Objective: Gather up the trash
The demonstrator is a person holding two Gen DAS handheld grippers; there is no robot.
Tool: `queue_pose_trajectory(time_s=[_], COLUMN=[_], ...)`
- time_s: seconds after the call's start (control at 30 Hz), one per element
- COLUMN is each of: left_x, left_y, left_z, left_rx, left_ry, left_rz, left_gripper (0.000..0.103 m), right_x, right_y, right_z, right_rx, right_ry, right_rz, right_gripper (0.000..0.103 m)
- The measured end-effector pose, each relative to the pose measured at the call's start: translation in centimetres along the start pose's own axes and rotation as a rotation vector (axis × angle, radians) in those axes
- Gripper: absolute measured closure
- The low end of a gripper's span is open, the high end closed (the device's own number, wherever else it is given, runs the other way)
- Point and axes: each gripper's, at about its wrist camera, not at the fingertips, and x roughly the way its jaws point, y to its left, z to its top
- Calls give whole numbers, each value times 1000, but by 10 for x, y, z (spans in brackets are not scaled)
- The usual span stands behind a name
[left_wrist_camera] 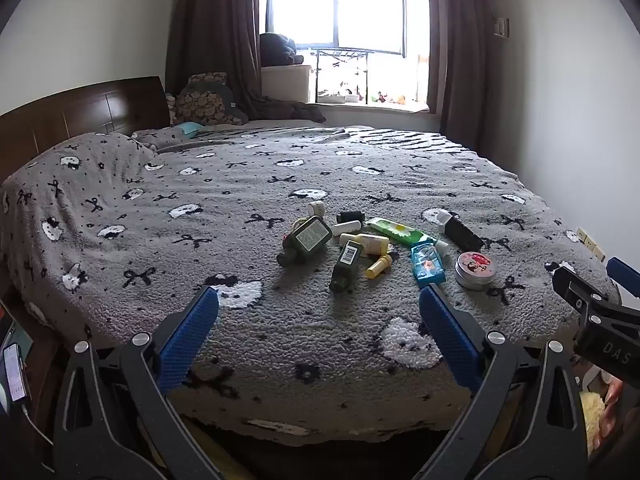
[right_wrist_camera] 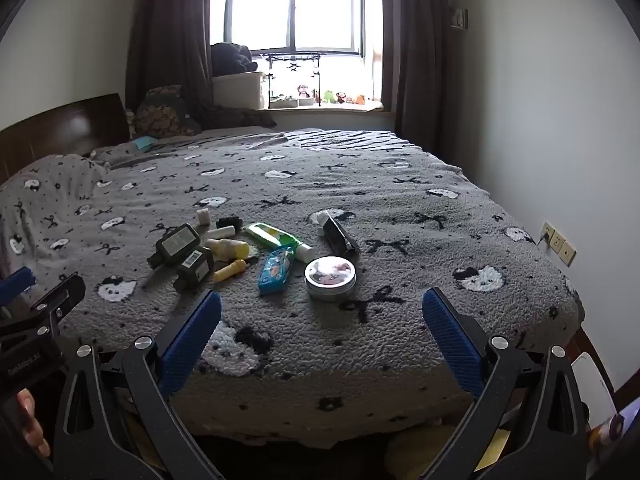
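- Seen only in left view: phone (left_wrist_camera: 15, 372) lit at near left edge, beside the bed (left_wrist_camera: 120, 208); right gripper (left_wrist_camera: 592, 292) poking in at right, black with blue pad.
- Seen only in right view: wall sockets (right_wrist_camera: 558, 242) low on right wall; left gripper (right_wrist_camera: 36, 292) entering at left edge; fingertip (right_wrist_camera: 30, 404) beneath it.
- Left gripper (left_wrist_camera: 319, 312) spread wide, nothing between its ribbed blue pads; hung over near edge of bed.
- Right gripper (right_wrist_camera: 322, 314) likewise wide apart and empty, over same near edge.
- Trash lay clustered mid-bed, beyond both grippers, on fuzzy grey blanket (left_wrist_camera: 240, 184) patterned with black bows and white faces.
- Two dark green bottles (left_wrist_camera: 308, 240), squarish, labelled, lay at cluster's left.
- Yellow tube (left_wrist_camera: 379, 266), small and cylindrical, just right of nearer bottle.
- Green tube (left_wrist_camera: 398, 232), flat, with daisy print, lay farther back.
- Blue pack (left_wrist_camera: 428, 266), glossy and crinkled, near side of green tube.
- Round tin (left_wrist_camera: 475, 270), metal, shallow, with printed lid, rightmost near item.
- Black tube (left_wrist_camera: 464, 234) with white cap, far right.
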Motion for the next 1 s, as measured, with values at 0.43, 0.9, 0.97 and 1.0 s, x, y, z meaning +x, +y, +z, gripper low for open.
queue_pose_trajectory(time_s=[0.43, 0.9, 0.97, 1.0], left_x=[1, -1, -1, -1], left_y=[-1, 6, 7, 7], left_z=[0, 2, 2, 2], left_rx=[4, 3, 3, 3], left_ry=[0, -2, -2, -3], left_rz=[-2, 0, 0, -1], left_gripper=[8, 8, 8, 8], right_x=[-3, -4, -4, -4], right_y=[2, 2, 3, 2], right_z=[2, 3, 3, 3], right_rx=[4, 6, 5, 5], right_ry=[-5, -11, -11, -12], right_rz=[0, 7, 7, 7], right_gripper=[2, 2, 2, 2])
